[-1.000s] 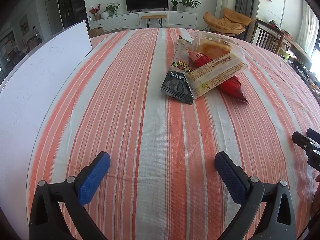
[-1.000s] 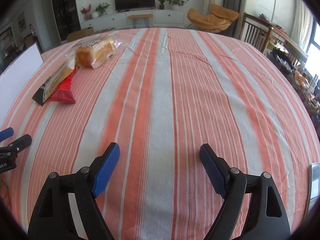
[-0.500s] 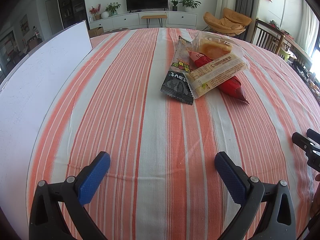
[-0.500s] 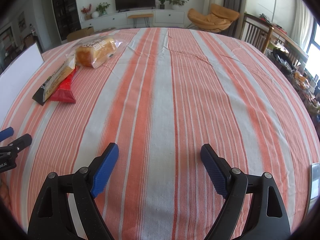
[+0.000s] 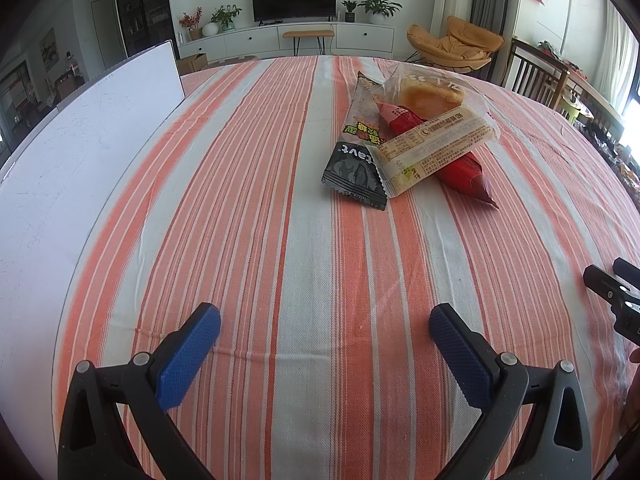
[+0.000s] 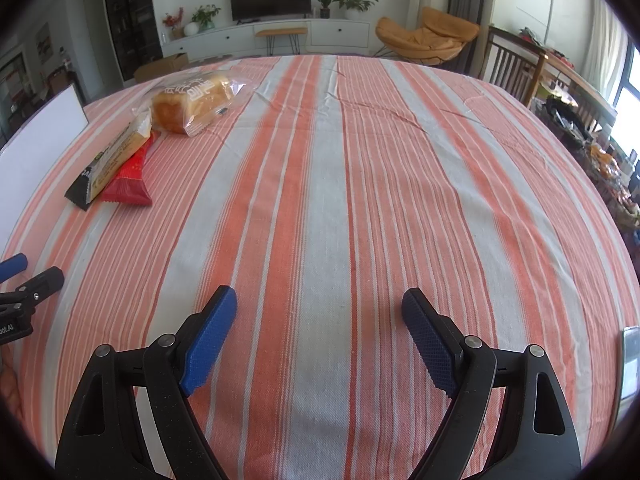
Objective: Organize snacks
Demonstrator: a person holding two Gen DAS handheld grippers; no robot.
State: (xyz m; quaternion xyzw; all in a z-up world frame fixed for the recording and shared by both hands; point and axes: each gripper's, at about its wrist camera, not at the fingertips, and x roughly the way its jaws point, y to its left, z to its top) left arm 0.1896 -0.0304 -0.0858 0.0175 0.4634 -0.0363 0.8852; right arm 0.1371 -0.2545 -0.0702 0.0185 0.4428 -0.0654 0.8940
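A pile of snacks lies on the striped tablecloth ahead of my left gripper (image 5: 325, 320): a black packet (image 5: 354, 160), a beige bar wrapper (image 5: 436, 142) across a red packet (image 5: 460, 168), and a bagged bread loaf (image 5: 434, 94) behind. In the right wrist view the same pile is far left: bread (image 6: 192, 102), beige bar (image 6: 116, 152), red packet (image 6: 128, 184). My left gripper is open and empty, low over the cloth. My right gripper (image 6: 318, 304) is open and empty, well right of the pile.
A white board (image 5: 80, 152) stands along the table's left edge, also in the right wrist view (image 6: 36, 152). The striped tablecloth (image 6: 360, 180) covers the round table. Wooden chairs (image 6: 508, 64) stand at the far right. A shiny object (image 6: 630, 360) lies at the right edge.
The right gripper has dropped slightly lower and forward; otherwise nothing has visibly changed.
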